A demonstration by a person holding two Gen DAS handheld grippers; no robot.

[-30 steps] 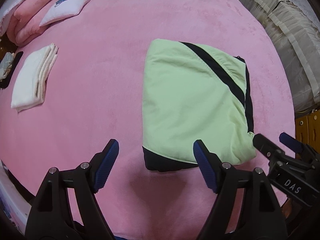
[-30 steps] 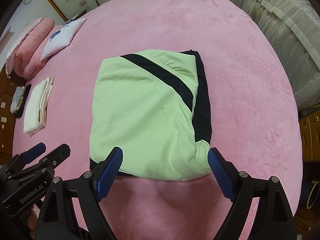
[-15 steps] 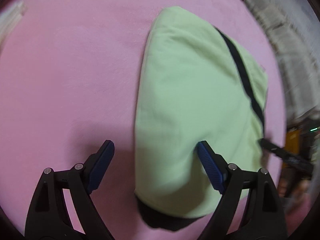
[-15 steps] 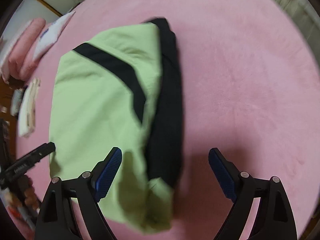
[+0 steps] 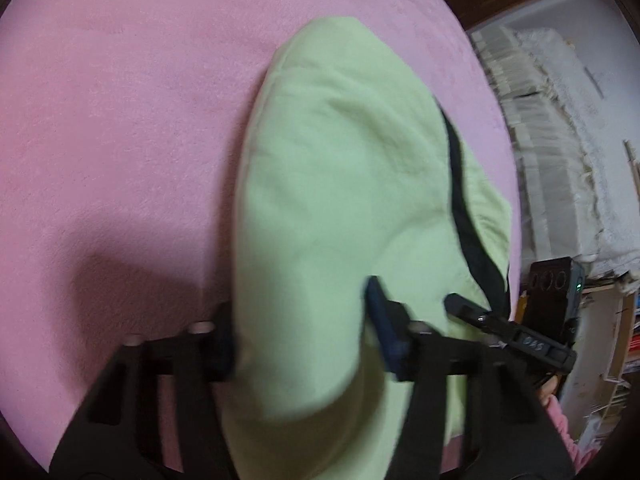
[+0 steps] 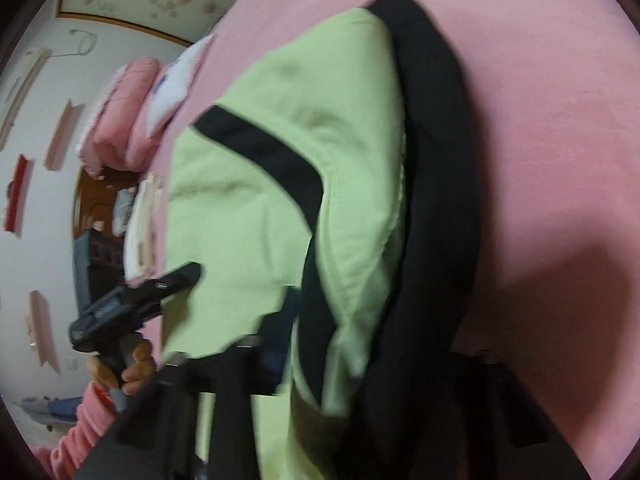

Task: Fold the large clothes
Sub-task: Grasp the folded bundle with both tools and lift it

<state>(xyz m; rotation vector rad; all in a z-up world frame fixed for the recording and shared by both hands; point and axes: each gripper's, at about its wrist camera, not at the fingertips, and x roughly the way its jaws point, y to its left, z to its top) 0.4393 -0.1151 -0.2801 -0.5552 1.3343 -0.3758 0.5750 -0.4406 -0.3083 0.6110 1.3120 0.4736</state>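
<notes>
Both grippers have dropped onto the folded green garment [image 5: 340,200] on the pink bed [image 5: 120,120]. Left gripper [image 5: 304,344] and right gripper [image 6: 380,340] are closing on its near edge, cloth between the jaws. Its long axis runs away from them.

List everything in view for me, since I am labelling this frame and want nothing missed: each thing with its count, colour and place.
Folded garment: one, light green with black bands, on the bed, its near end between both grippers' closing jaws.
Bed cover: one, pink, under the garment.
Pillows: blurred, pink with a white one, at the bed's far end, right wrist view.
Folded towels: one small stack, cream, near the bed's left edge.
Drape: whitish, right of the bed.
Left gripper: black with blue pads, at the garment's left near corner.
Right gripper: black, at the right near corner; far finger hidden.
Hand: one, pink sleeve, holding the left gripper.
</notes>
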